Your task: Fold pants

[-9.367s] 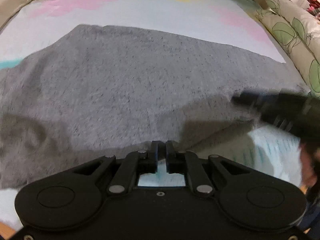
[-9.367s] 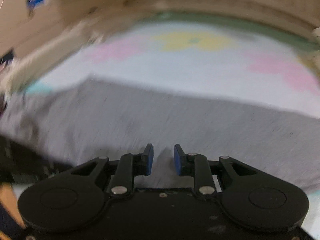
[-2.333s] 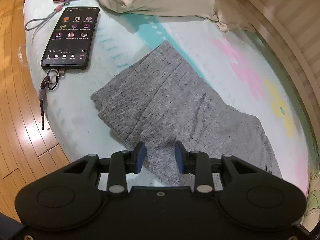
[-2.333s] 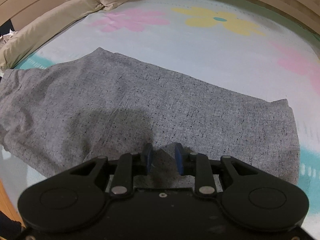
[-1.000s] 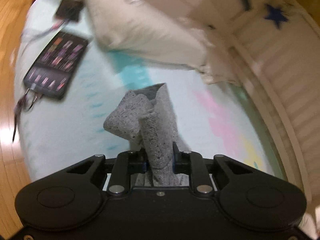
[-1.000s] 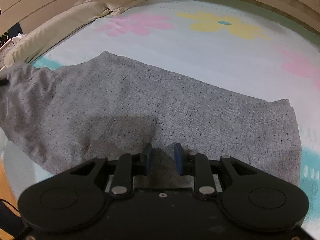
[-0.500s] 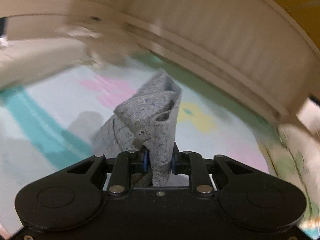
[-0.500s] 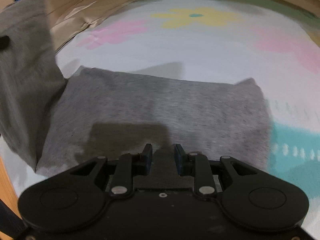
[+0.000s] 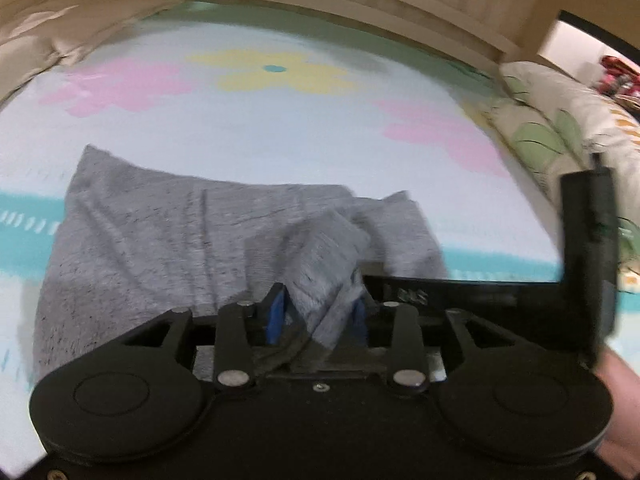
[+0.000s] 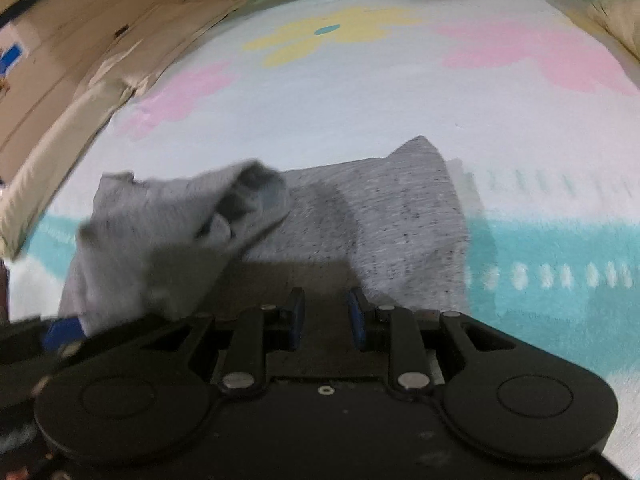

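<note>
One grey pants — left tool spread around cloth, right tool parted

Quick count for you: you've got one pair of pants, grey, bunched on the bed. Two grippers are in play, your left gripper and your right gripper, each with two blue-padded fingers, so four fingers total. The sheet is one piece, and on it you can count one yellow flower and two pink flowers. One teal stripe runs across it. Pillows: one leafy pillow on the right side, one beige pillow on the left. One headboard sits behind it all.
</note>
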`<action>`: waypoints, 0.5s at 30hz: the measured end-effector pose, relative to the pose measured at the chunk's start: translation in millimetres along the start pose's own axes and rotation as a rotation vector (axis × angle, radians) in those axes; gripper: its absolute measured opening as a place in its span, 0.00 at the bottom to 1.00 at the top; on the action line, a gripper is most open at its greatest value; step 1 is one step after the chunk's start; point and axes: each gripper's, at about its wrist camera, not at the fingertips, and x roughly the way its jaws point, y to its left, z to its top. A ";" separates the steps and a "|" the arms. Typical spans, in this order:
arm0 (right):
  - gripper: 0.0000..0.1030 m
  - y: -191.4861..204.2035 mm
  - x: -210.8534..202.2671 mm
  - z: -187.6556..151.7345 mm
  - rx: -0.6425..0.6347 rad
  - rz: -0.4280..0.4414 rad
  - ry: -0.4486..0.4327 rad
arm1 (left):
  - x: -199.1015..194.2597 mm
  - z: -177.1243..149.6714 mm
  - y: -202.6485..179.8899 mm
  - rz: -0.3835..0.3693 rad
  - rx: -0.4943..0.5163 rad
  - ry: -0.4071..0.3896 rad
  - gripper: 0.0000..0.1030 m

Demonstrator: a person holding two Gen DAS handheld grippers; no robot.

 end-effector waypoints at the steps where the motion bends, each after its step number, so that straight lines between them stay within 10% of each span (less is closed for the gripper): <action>1: 0.25 -4.4 0.4 1.4 0.033 0.013 0.004 | -4.3 4.1 0.9 -0.017 0.008 -0.003 0.42; 7: 0.28 -37.1 -3.7 4.5 0.276 0.100 0.003 | -51.4 17.8 22.9 -0.175 0.049 -0.068 0.42; 15: 0.44 -27.5 -35.5 14.2 0.222 0.124 -0.165 | -43.7 42.7 92.3 0.115 -0.003 -0.034 0.44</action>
